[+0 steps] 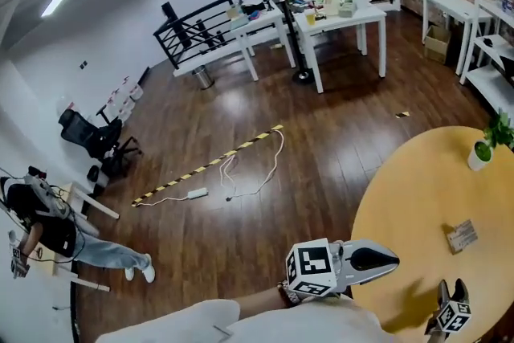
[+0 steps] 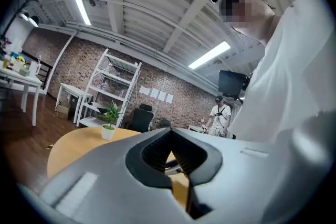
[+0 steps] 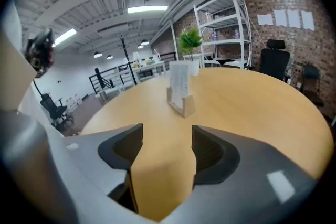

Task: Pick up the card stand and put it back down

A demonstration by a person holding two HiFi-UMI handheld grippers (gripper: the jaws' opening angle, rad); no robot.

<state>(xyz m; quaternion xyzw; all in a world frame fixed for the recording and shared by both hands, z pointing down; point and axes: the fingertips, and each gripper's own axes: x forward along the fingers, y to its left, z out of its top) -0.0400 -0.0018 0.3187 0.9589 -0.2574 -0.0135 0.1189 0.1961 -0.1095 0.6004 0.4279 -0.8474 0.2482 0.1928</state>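
Card stand (image 3: pixel 180 87) is being left upright on counter (image 3: pixel 252 113), apart from wide, empty R tongs (image 3: pixel 167 140); L tongs (image 2: pixel 171 136) shut; lift either pending or done.

Table (image 1: pixel 418 197) yellow-tan; floor (image 1: pixel 241 92) dark brown wood; tape (image 1: pixel 209 166) striped yellow and black; plant (image 1: pixel 502 128) green, pot (image 1: pixel 479 156) white; card stand (image 3: pixel 180 94) pale wood and white; left gripper (image 1: pixel 393 259) grey, cube (image 1: pixel 312 267) marked black-and-white.

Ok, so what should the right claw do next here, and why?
Probably ease the right claw forward toward the card stand. Its jaws stand open with only bare table between them. The card stand sits upright on the table further ahead, apart from both jaws, so nothing is gripped yet.
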